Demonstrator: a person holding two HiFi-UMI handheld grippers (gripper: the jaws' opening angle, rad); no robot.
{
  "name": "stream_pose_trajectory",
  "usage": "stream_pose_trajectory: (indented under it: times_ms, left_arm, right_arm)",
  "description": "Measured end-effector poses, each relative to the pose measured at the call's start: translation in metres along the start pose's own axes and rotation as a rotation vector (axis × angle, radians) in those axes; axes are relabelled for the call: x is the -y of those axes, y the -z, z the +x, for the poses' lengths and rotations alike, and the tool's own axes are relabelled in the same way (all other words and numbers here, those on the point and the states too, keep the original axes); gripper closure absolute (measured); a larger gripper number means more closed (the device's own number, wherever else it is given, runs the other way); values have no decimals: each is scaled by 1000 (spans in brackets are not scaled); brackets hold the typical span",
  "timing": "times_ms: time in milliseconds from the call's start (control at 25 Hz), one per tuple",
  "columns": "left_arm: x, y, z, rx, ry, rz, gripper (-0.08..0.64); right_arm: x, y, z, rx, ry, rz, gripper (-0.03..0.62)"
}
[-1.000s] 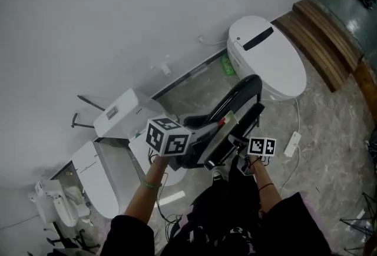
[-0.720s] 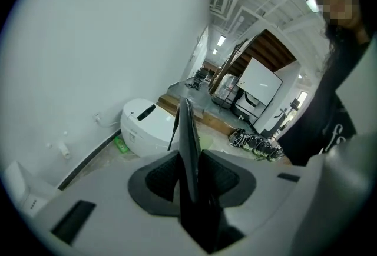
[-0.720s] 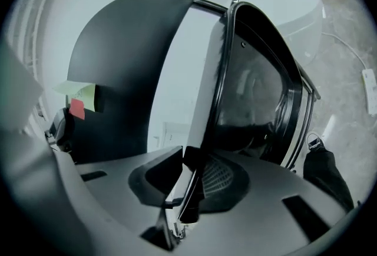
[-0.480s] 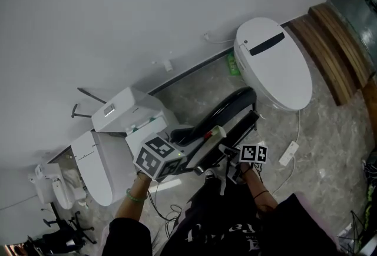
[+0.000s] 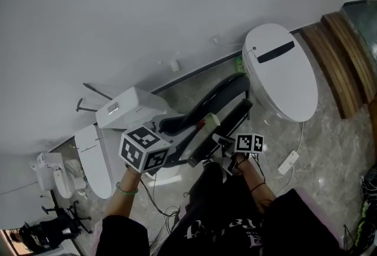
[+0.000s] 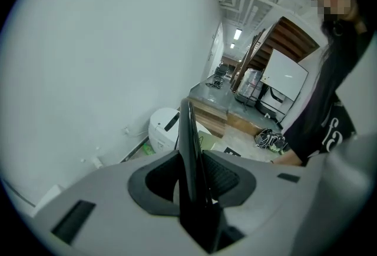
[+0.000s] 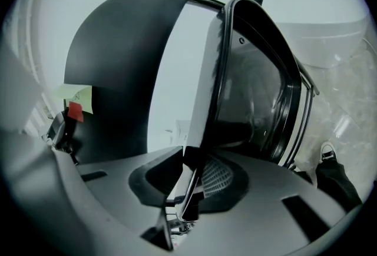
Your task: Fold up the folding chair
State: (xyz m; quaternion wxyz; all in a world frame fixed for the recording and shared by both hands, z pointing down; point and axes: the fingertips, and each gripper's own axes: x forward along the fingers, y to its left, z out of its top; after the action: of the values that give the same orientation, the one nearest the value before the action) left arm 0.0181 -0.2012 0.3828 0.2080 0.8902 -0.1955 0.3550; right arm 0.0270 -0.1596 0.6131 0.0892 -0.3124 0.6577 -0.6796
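Left claw clamps folding chair, apparently slanting toward toilet.

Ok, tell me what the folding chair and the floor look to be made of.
Folding chair: probably moulded plastic with a glossy black finish. Its panel shows soft reflections and has a raised rim round the edge.
Floor: polished stone or stone-look tile, grey with pale veining and a slight sheen. The look alone does not settle which of the two it is.

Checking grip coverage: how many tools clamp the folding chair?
2: left tool on a panel of the folding chair; right tool, jaws just closing further, on its frame edge.
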Motion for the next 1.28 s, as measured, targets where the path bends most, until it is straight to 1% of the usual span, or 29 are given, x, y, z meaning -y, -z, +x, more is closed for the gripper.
stream_pose_trajectory:
  times_ms: [120, 400, 560, 720, 920, 1040, 1280]
  left_arm:
    - [-26, -20, -5, 14, -28, 11, 437]
    - [-86, -34, -17, 31, -36, 36, 438]
    - [-125, -53, -13, 33, 3, 52, 437]
    - [-169, -70, -9, 43, 55, 74, 437]
    - [-203, -94, -10, 55, 102, 110, 437]
    - [-219, -101, -8, 55, 118, 119, 436]
    - [-266, -119, 10, 18, 86, 122, 436]
  right_arm:
    - [-13, -30, 18, 8, -2, -25, 506]
    - [-33, -84, 65, 56, 26, -60, 506]
    - [-38, -119, 91, 147, 49, -24, 506]
    - [-44, -148, 125, 212, 54, 3, 506]
    - [-58, -176, 152, 280, 50, 29, 506]
    - [-60, -189, 165, 287, 51, 39, 506]
    - [-56, -229, 194, 253, 69, 57, 506]
